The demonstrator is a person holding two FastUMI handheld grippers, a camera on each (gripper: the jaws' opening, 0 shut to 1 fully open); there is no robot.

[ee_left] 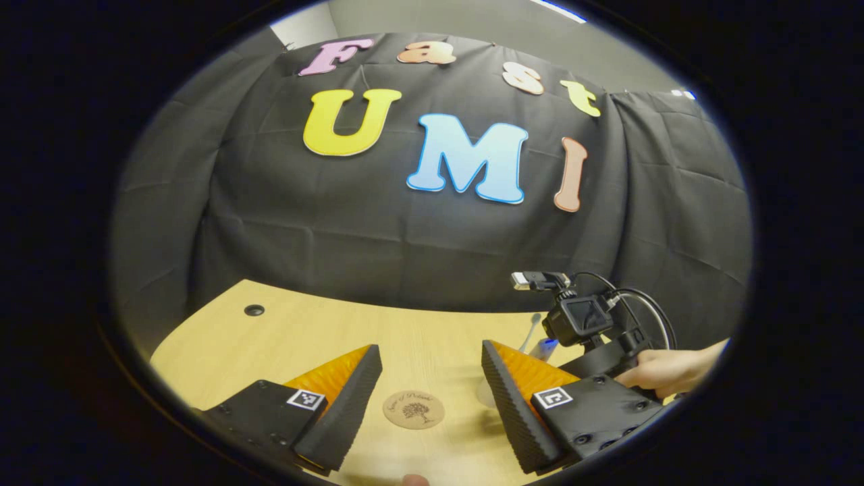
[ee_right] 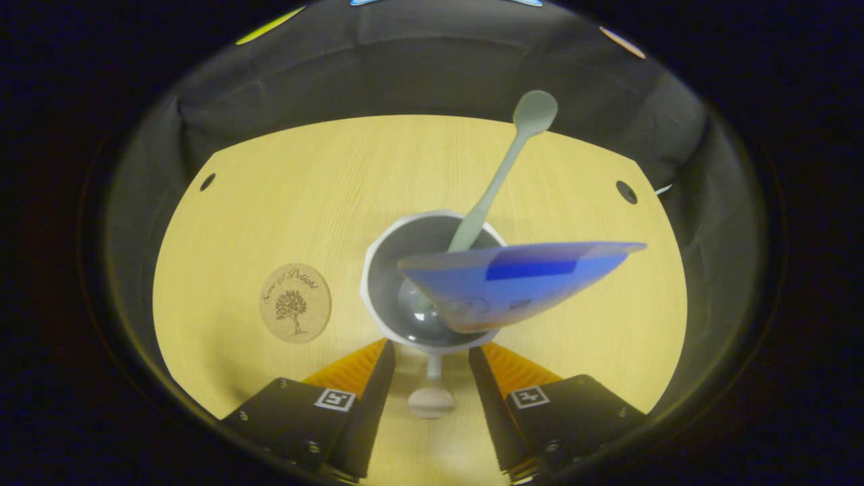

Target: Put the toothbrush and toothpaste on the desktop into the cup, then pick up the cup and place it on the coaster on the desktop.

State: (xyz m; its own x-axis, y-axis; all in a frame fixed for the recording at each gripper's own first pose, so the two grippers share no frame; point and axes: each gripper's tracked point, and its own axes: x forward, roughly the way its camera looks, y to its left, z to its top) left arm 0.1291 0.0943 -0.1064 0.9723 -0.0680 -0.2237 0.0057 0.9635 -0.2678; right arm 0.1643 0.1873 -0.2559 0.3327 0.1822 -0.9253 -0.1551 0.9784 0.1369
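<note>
Cup: a white round cup with a grey inside [ee_right: 405,270] stands on the light wooden surface [ee_right: 553,169] at the centre of the right gripper view; its handle ends in a round pale knob [ee_right: 431,401] at 6 o'clock.
Toothbrush: a pale green toothbrush [ee_right: 503,169] stands in the cup, leaning toward 1 o'clock, head up.
Toothpaste: a blue tube of toothpaste [ee_right: 520,280] stands in the cup, its flat end reaching out over the rim toward 3 o'clock.
Coaster: a round cork coaster with a tree print [ee_right: 295,302] lies flat at 9 o'clock of the cup, near it but apart.
Right gripper [ee_right: 426,368]: fingers apart, either side of the handle, just short of the cup's wall; no contact visible.
Left gripper [ee_left: 432,391]: fingers wide apart, holding nothing; the coaster [ee_left: 414,409] shows between them.
Hand [ee_left: 665,371]: at 3 o'clock in the left gripper view, holding the other gripper.
</note>
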